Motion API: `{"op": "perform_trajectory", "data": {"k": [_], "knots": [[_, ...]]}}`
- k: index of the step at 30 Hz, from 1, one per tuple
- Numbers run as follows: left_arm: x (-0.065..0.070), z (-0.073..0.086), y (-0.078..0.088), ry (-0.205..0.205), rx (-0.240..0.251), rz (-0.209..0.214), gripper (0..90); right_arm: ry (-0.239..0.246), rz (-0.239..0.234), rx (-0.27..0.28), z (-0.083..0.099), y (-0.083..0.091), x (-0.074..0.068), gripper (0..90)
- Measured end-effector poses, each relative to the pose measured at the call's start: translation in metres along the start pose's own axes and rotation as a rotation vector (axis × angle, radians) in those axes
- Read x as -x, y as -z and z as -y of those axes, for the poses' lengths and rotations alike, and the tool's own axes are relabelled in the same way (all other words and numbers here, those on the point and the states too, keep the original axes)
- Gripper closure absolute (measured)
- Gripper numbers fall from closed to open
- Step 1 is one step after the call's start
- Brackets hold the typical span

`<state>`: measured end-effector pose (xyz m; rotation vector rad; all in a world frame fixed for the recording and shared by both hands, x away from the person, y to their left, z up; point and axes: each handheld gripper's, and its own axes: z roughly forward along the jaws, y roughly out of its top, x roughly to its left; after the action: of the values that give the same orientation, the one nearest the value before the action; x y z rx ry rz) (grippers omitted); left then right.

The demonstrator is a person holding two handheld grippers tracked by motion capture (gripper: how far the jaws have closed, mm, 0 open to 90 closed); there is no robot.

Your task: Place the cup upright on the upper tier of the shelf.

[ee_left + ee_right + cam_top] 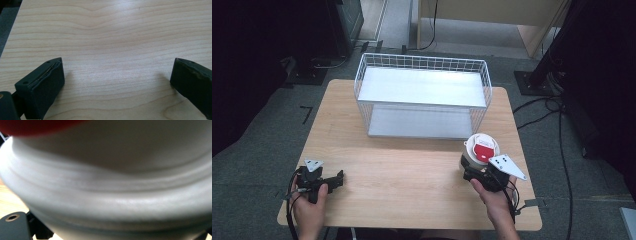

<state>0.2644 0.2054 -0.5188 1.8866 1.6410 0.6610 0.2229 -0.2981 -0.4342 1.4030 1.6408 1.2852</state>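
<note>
My right gripper is clasped around a white jar with a red lid, near the right edge of the desk; the jar stands upright, just in front of the wire rack, toward its right end; my left gripper rests released at the front left corner, well apart.

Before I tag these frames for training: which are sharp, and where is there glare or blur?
High view: soft, glare on the wire basket's shelf. Left gripper view: sharp wood grain on the table. Right gripper view: white container too close, blurred.
</note>
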Motion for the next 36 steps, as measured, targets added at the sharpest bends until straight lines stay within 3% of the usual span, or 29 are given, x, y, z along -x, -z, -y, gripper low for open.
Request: {"op": "perform_trajectory", "data": {"k": [21, 36], "knots": [[0.0, 0.0, 0.0, 0.0, 0.001, -0.001, 0.0, 0.028, -0.061, 0.066, -0.058, -0.017, -0.028, 9.0], [0.0, 0.0, 0.0, 0.0, 0.0, -0.001, 0.0, 0.021, -0.091, 0.091, -0.094, -0.033, -0.037, 9.0]]}}
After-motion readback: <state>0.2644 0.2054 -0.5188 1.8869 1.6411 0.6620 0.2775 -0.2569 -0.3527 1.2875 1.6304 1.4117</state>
